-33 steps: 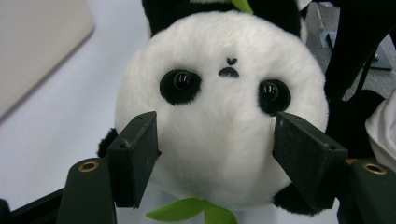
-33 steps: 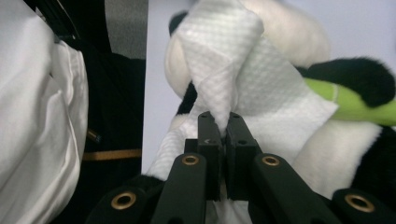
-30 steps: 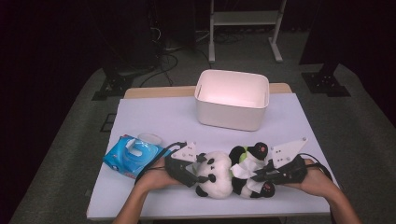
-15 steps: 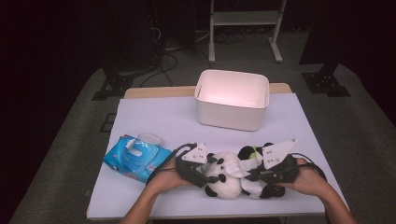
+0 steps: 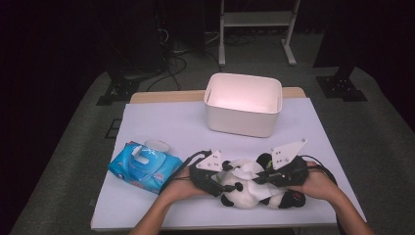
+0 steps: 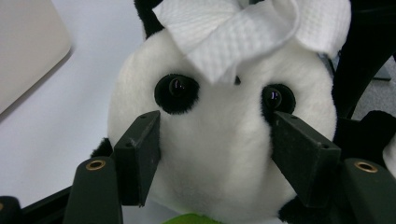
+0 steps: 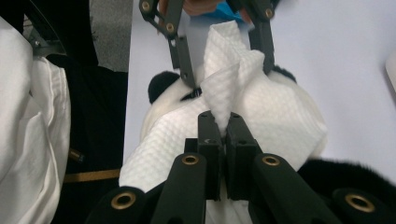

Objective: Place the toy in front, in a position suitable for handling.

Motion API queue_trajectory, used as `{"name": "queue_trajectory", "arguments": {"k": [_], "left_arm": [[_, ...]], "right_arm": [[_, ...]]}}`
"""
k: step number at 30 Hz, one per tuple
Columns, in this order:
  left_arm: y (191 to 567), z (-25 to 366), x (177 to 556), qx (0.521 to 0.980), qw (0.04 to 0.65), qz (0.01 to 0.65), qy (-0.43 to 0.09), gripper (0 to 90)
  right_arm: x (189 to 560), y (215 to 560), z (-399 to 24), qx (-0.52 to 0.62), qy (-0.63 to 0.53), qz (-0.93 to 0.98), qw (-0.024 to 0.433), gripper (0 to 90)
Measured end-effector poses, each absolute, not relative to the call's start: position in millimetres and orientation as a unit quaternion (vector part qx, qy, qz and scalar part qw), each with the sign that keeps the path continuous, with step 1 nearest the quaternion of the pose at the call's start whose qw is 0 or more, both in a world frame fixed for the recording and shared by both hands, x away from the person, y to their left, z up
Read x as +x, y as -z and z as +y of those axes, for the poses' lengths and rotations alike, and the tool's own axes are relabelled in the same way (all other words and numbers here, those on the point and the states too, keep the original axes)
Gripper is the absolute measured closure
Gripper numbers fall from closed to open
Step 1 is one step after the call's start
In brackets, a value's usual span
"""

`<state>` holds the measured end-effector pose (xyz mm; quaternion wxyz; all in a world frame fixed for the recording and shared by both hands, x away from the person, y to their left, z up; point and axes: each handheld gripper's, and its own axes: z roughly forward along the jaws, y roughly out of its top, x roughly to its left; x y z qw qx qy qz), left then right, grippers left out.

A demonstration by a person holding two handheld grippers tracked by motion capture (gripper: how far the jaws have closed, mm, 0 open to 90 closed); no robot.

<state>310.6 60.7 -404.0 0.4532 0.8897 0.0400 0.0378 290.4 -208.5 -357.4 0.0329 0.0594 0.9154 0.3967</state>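
Left claw (image 6: 215, 154), shifted inward, grasps panda (image 6: 219, 154) head; right claw (image 7: 223, 135) clenched on wipe (image 7: 243, 102); wiping underway.

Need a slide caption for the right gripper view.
Right gripper pinches a white wipe draped over a plush panda.

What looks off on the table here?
Nothing spilled or damaged. Only oddity: a white wipe lies crumpled over the plush panda's head, pinched by the right hand-held gripper. The wipes pack sits askew with its lid open.
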Motion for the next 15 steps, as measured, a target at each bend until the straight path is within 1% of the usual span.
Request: {"name": "queue_trajectory", "arguments": {"k": [2,7,10,11,13,15], "left_arm": [[402.4,62.4,308.4,0.891,0.451,0.040,-0.042,30.8],[401.7,63.3,304.0,0.894,0.443,0.034,-0.049,31.0],[403.5,63.0,305.4,0.893,0.446,0.036,-0.047,31.7],[404.0,63.6,305.4,0.892,0.448,0.038,-0.044,31.8],[404.2,65.6,306.0,0.893,0.446,0.038,-0.041,31.8],[404.4,68.1,305.2,0.892,0.449,0.037,-0.041,31.7]], "right_arm": [[288.3,356.0,-214.3,0.066,-0.403,0.912,0.032,86.1],[282.1,343.5,-207.0,0.053,-0.409,0.910,0.038,85.8],[282.2,338.1,-193.4,0.048,-0.402,0.913,0.050,85.8],[282.5,339.4,-190.3,0.048,-0.394,0.917,0.053,85.9],[284.5,348.1,-184.2,0.046,-0.352,0.932,0.073,85.9],[286.8,350.7,-187.6,0.054,-0.371,0.926,0.050,85.9]]}}
